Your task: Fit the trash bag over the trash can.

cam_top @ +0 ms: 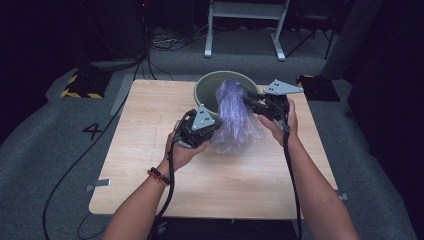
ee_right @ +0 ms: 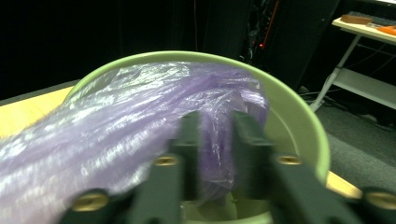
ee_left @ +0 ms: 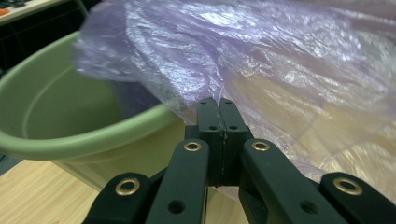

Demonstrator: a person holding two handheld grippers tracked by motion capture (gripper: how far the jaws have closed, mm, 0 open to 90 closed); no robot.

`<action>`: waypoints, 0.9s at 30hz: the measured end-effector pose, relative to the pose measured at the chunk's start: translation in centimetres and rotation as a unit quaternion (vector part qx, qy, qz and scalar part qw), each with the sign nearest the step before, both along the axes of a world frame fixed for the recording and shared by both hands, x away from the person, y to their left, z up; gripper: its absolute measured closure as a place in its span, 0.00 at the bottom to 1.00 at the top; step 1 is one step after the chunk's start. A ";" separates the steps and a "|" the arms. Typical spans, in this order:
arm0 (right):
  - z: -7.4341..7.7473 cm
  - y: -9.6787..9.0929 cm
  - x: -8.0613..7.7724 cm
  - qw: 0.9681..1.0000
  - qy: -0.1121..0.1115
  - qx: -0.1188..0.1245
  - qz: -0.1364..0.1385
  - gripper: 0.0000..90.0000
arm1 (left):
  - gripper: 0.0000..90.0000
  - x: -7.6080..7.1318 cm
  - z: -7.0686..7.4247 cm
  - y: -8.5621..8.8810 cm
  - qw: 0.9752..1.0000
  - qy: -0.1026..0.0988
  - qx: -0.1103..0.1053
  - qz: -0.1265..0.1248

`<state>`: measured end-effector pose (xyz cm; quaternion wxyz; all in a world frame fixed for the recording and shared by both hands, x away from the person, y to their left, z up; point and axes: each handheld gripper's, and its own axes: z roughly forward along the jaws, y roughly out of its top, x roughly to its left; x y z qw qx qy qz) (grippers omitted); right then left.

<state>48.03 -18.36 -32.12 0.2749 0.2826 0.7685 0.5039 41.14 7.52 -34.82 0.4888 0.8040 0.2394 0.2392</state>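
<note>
A thin purple plastic bag (cam_top: 234, 120) is seen draped over the near rim of a green basin (cam_top: 206, 87), which stands at the far middle of the wooden tabletop (cam_top: 150, 165). Part of the bag lies inside the basin, and the rest hangs down the outside onto the tabletop in front of it.

The left gripper (cam_top: 216, 126) is held at the bag's left side, just before the basin. In the left gripper view its jaws are seen pressed flat together, and the bag (ee_left: 280, 70) rises directly from their tips; a fold of film appears to be pinched there, though the film between the pads cannot be made out. The basin (ee_left: 70, 140) lies to the left of them in that view.

The right gripper (cam_top: 247, 99) is held at the bag's upper right, over the basin's rim. In the right gripper view, which is blurred, its jaws are seen standing narrowly apart, with a bunched ridge of the bag (ee_right: 140, 116) lying in the gap between them. Whether the pads press on the film cannot be told. The basin (ee_right: 299, 121) curves behind.
</note>
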 end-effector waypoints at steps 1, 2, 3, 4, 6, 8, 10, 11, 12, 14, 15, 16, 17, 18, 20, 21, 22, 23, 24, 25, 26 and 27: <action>0.1 -0.1 -0.2 1.000 -0.002 0.004 0.000 0.63 | 1.00 0.1 0.1 0.0 1.000 0.000 -0.002 0.003; 0.2 -0.2 -0.3 1.000 -0.006 0.003 0.002 0.60 | 1.00 0.2 0.3 0.0 1.000 0.000 -0.001 0.005; 0.4 -0.3 -0.5 1.000 -0.005 0.001 0.008 0.56 | 1.00 0.2 0.3 0.0 1.000 0.000 -0.002 0.007; 0.5 -0.4 -0.7 1.000 -0.006 0.000 0.012 0.54 | 1.00 0.3 0.4 0.0 1.000 0.000 0.002 0.009; 0.9 -0.6 -1.3 1.000 -0.012 0.001 0.025 0.49 | 1.00 0.4 0.5 0.0 1.000 0.001 0.003 0.015; 1.4 -0.8 -1.9 0.999 -0.018 0.002 0.036 0.43 | 1.00 0.4 0.5 0.0 1.000 0.001 0.004 0.023; 1.9 -1.1 -2.5 0.999 -0.023 0.007 0.049 0.40 | 1.00 0.6 0.5 0.0 0.999 0.003 0.004 0.032; 2.2 -1.3 -2.9 0.998 -0.027 0.010 0.052 0.39 | 1.00 0.7 0.5 0.1 0.999 0.003 0.002 0.035; 2.4 -1.5 -3.3 0.998 -0.028 0.014 0.058 0.39 | 1.00 0.8 0.5 0.2 0.999 0.004 0.003 0.038; 2.6 -1.7 -4.0 0.997 -0.028 0.018 0.076 0.36 | 1.00 0.9 0.6 0.2 0.999 0.003 0.003 0.047; 2.7 -1.8 -4.5 0.996 -0.027 0.017 0.084 0.35 | 1.00 1.0 0.6 0.3 0.999 0.002 0.004 0.050; 2.7 -1.8 -4.9 0.995 -0.028 0.016 0.095 0.34 | 1.00 1.0 0.7 0.3 0.999 -0.001 0.005 0.053; 2.7 -1.9 -5.4 0.994 -0.029 0.015 0.106 0.33 | 1.00 1.0 0.7 0.2 0.998 -0.002 0.006 0.055; 2.6 -1.9 -5.8 0.993 -0.030 0.015 0.114 0.33 | 1.00 1.1 0.7 0.2 0.998 -0.003 0.007 0.057; 2.4 -1.8 -6.4 0.990 -0.024 0.013 0.136 0.32 | 1.00 1.1 0.8 0.2 0.998 -0.002 0.006 0.058; 2.2 -1.6 -6.7 0.990 -0.026 0.006 0.138 0.30 | 1.00 1.1 0.9 0.1 0.998 -0.002 0.007 0.061; 2.0 -1.4 -6.9 0.989 -0.027 0.000 0.146 0.29 | 1.00 1.2 1.0 0.1 0.998 -0.002 0.007 0.063; 1.8 -1.3 -7.1 0.987 -0.025 -0.005 0.156 0.29 | 1.00 1.2 1.1 0.0 0.998 -0.002 0.008 0.065; 1.6 -1.2 -7.2 0.987 -0.027 -0.008 0.158 0.29 | 1.00 1.2 1.1 0.0 0.998 -0.002 0.008 0.067; 1.5 -1.2 -7.4 0.986 -0.026 -0.004 0.164 0.29 | 1.00 1.3 1.2 0.0 0.998 -0.002 0.008 0.068; 1.5 -1.3 -7.5 0.985 -0.023 0.004 0.171 0.29 | 1.00 1.3 1.3 -0.1 0.998 0.000 0.007 0.066; 1.5 -1.3 -7.7 0.984 -0.024 0.007 0.174 0.29 | 1.00 1.3 1.3 -0.1 0.998 0.000 0.008 0.068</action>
